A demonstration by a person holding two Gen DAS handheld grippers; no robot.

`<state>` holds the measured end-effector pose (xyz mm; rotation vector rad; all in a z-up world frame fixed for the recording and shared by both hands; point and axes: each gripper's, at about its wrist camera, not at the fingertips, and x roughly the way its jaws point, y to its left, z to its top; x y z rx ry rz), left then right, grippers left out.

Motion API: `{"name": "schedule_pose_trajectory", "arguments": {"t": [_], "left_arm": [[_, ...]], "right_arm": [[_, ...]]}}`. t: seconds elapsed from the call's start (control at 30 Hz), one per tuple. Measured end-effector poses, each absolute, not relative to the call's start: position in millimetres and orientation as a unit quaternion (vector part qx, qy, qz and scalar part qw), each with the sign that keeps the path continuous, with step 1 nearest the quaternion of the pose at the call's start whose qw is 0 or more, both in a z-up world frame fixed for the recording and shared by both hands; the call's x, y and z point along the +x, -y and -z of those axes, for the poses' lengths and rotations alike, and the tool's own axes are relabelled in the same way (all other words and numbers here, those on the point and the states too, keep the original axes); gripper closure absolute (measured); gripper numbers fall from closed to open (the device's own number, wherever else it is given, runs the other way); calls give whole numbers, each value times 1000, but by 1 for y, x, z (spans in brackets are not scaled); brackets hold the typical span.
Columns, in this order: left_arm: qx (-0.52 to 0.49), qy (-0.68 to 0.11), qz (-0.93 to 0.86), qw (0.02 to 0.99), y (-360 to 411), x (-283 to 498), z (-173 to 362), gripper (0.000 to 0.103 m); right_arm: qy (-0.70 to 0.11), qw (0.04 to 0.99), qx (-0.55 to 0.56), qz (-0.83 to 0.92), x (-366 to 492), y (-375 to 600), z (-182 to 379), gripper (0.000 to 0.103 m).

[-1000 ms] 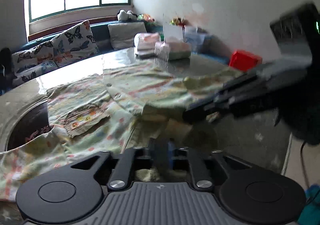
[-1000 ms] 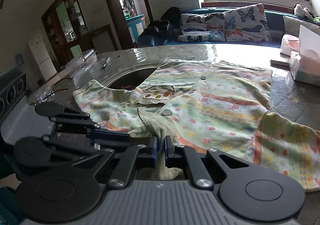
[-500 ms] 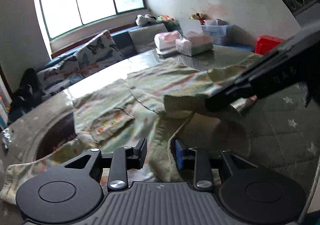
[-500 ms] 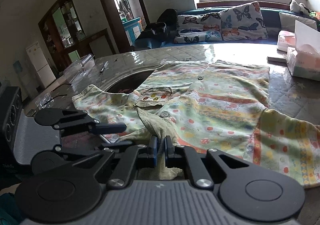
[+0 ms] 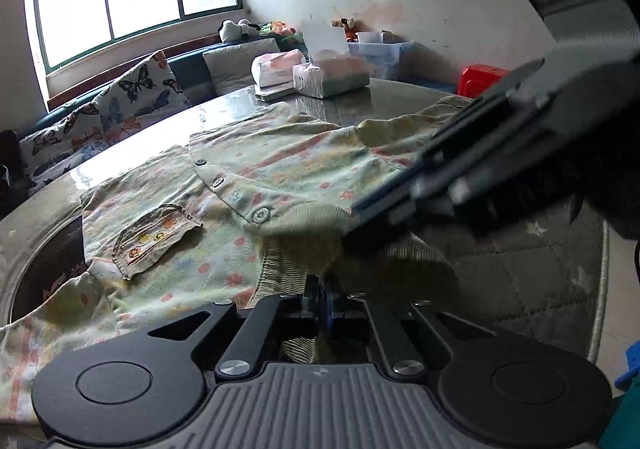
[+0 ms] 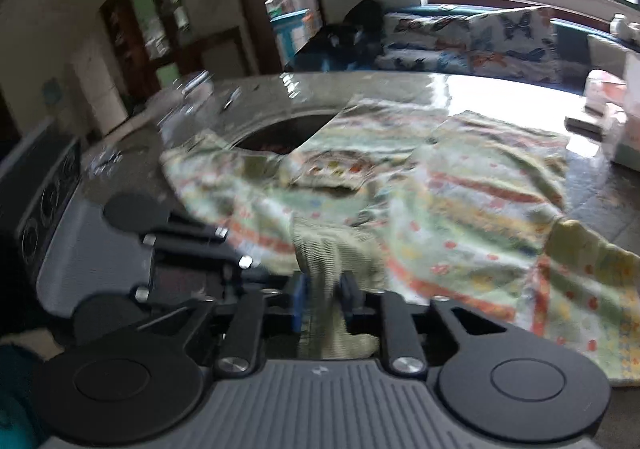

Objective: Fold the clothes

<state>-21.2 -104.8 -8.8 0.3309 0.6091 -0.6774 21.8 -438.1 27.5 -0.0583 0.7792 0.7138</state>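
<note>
A pale green shirt [image 5: 280, 161] with orange and yellow flower stripes, buttons and a chest pocket [image 5: 154, 237] lies spread on the round table [image 5: 520, 281]. My left gripper [image 5: 322, 301] is shut on the shirt's ribbed edge [image 5: 288, 269] at the near side. Right beside it my right gripper [image 6: 324, 297] has its jaws opening, and the same ribbed strip [image 6: 320, 257] hangs loosely between the pads. In the left wrist view the right gripper's dark fingers [image 5: 400, 193] lie across the cloth from the right.
A dark round recess [image 5: 48, 273] sits in the table under the shirt's left part. A tissue box [image 5: 328, 79] and a white pack [image 5: 276, 65] stand at the far edge. Butterfly cushions [image 5: 136, 89] line the bench, and a red stool [image 5: 484, 75] stands beyond the table.
My left jaws, apart half a second ago, have closed on the ribbed edge. My right jaws have parted from their tight pinch. The right view is now tilted and blurred.
</note>
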Motion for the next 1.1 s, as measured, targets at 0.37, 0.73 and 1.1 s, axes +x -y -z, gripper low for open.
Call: {"name": "schedule_pose_trajectory", "arguments": {"t": [0.37,0.73,1.1], "left_arm": [[122,-286,340,888,71,-34,-18,90],[38,-290,306,906,86,12,-34,90],[35,-336,294,894,95,30,7,90]], "right_arm": [[-356,879,-22,-317,46,434,-21,79],[-357,878,-93,-305,25,427,0,79],[-348,912,-5,-218,26,500,-17,78]]}}
